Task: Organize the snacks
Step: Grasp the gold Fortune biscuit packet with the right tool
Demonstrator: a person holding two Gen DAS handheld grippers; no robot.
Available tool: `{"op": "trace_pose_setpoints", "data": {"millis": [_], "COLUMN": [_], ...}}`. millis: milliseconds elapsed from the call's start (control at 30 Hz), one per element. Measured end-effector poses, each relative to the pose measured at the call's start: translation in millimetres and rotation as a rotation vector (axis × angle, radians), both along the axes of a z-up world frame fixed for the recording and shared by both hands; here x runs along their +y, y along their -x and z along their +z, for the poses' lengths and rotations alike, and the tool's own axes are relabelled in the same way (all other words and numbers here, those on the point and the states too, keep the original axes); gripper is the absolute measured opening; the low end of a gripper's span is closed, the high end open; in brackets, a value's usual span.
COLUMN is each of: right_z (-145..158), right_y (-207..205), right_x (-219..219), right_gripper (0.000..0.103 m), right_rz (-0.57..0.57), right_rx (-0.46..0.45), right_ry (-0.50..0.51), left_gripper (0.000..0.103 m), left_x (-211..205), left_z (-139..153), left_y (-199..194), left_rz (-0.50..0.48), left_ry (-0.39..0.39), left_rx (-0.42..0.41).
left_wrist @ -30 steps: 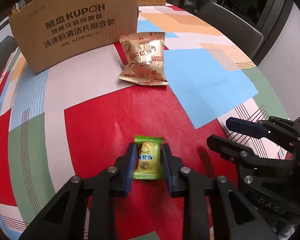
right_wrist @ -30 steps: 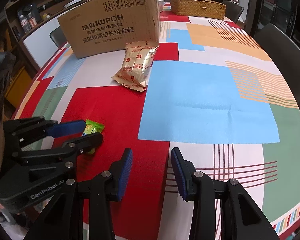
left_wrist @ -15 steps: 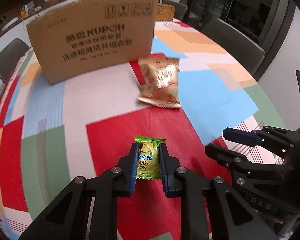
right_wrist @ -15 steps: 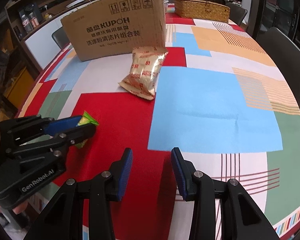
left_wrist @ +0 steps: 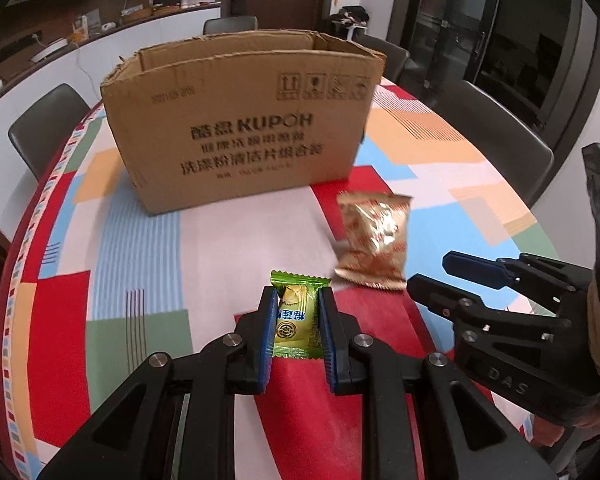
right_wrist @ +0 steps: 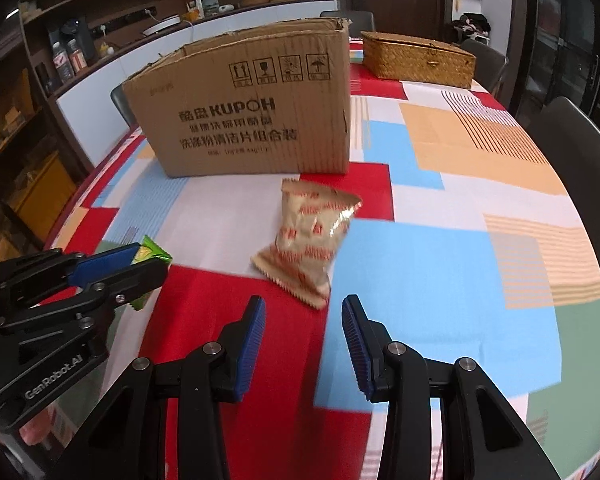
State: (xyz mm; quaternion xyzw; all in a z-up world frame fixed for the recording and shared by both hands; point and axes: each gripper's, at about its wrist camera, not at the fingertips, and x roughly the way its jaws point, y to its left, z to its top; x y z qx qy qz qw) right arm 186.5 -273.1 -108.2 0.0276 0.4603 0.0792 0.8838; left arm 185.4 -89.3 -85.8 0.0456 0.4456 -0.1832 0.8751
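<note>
Holding the small green-and-yellow wrapped candy tight above the near red patch of the colourful tablecloth, the left gripper could have dropped it short of the far brown cardboard box, while the right gripper sat half open and empty near the gold crinkly snack bag.

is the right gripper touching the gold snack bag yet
Apart. The right wrist view shows the right gripper open with nothing between its pads, and a strip of tablecloth visible between its fingertips and the gold snack bag.
</note>
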Motion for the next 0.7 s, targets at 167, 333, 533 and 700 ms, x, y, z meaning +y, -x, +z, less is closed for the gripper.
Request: {"op": "trace_pose_setpoints", "data": {"millis": [167, 333, 533, 700], "right_z": [-5.7, -14.4, -22.1, -29.7], "right_y": [-23.3, -39.8, -57.4, -68.8], "right_x": [1.0, 0.1, -0.4, 5.2], "right_gripper": [0.041, 0.041, 0.041, 0.051], "right_rz": [-0.016, -0.037, -0.066, -0.048], "right_rx": [0.019, 0.042, 0.062, 0.09], "right_ry": [-0.017, -0.054, -0.124, -0.127], "left_gripper": [0.021, 0.021, 0.021, 0.021], "left_x": [4.7, 6.0, 7.0, 10.9], "left_z": [-0.7, -4.4, -3.7, -6.8], "left_y": [-12.3, -20.8, -25.9, -30.9], "left_rz": [0.027, 0.04, 0.044, 0.054], "left_ry": [-0.002, -0.007, -0.012, -0.01], "left_rx": [0.001, 0.004, -0.005, 0.004]}}
